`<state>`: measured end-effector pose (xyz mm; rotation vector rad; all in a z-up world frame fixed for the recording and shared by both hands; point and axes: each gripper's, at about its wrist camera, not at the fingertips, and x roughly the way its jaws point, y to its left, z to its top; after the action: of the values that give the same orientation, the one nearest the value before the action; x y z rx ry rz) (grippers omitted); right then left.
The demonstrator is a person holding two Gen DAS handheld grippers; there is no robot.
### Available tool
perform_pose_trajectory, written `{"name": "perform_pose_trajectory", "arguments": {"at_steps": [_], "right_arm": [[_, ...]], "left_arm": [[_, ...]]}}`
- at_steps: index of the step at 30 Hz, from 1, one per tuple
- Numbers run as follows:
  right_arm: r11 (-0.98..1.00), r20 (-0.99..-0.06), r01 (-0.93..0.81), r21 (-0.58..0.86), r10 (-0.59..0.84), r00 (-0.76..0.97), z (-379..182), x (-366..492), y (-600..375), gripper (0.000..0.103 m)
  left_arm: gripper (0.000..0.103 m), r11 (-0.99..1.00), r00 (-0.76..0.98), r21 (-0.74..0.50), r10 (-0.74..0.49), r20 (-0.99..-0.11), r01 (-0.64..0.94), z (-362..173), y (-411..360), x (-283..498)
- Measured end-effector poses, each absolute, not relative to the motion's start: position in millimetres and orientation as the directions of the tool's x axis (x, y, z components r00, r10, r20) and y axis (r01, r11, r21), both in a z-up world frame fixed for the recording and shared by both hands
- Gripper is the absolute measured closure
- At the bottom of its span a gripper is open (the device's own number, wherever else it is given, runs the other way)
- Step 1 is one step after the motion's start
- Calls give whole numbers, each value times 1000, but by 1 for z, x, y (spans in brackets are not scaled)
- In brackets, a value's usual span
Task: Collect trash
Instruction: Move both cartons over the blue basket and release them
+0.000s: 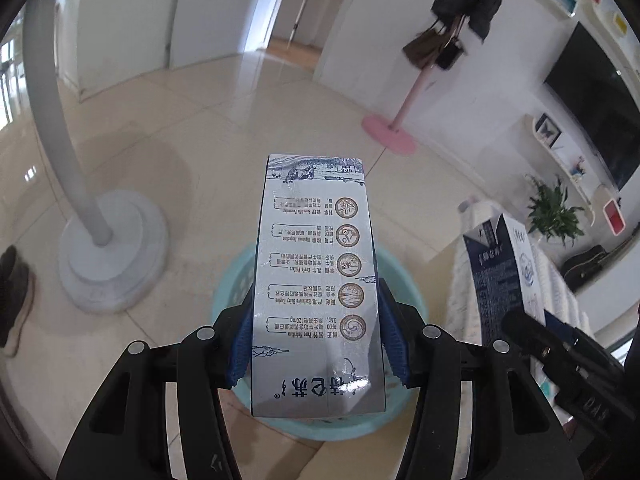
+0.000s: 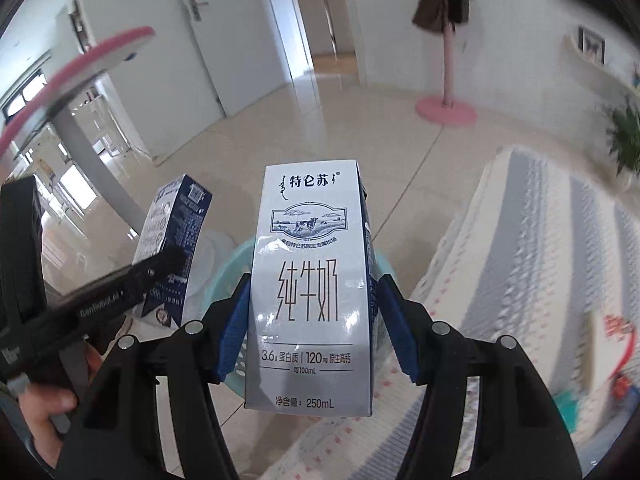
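My left gripper is shut on a white and blue milk carton and holds it above a light teal bin on the floor. My right gripper is shut on a second milk carton, front label up, also above the teal bin. Each wrist view shows the other gripper with its carton: the right one at the right of the left wrist view, the left one at the left of the right wrist view.
A grey lamp base with a curved pole stands on the tiled floor to the left of the bin. A pink coat stand is farther back. A white-grey striped cloth surface lies to the right. Shoes lie at the far left.
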<state>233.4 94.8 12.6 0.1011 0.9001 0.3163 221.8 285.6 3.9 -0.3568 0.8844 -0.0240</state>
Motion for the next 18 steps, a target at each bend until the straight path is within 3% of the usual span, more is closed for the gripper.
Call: {"name": "perform_pose_trajectory", "arguments": {"at_steps": [5,9,18], "right_arm": [[947,-780,-174,271,322,537,-8,254,98,43],[950,-780,-167,264,312,543,-7,257,100,41],[958,-770,-188,218,287,570,9,226,89,38]], "left_arm": [[50,935,585,-338,-216,-781,-107,-23,288,228],[32,938,592,-327,-200,-781,-115,-29,294,227],[33,930,596,-359,-246,-765,-77,-22,285,209]]}}
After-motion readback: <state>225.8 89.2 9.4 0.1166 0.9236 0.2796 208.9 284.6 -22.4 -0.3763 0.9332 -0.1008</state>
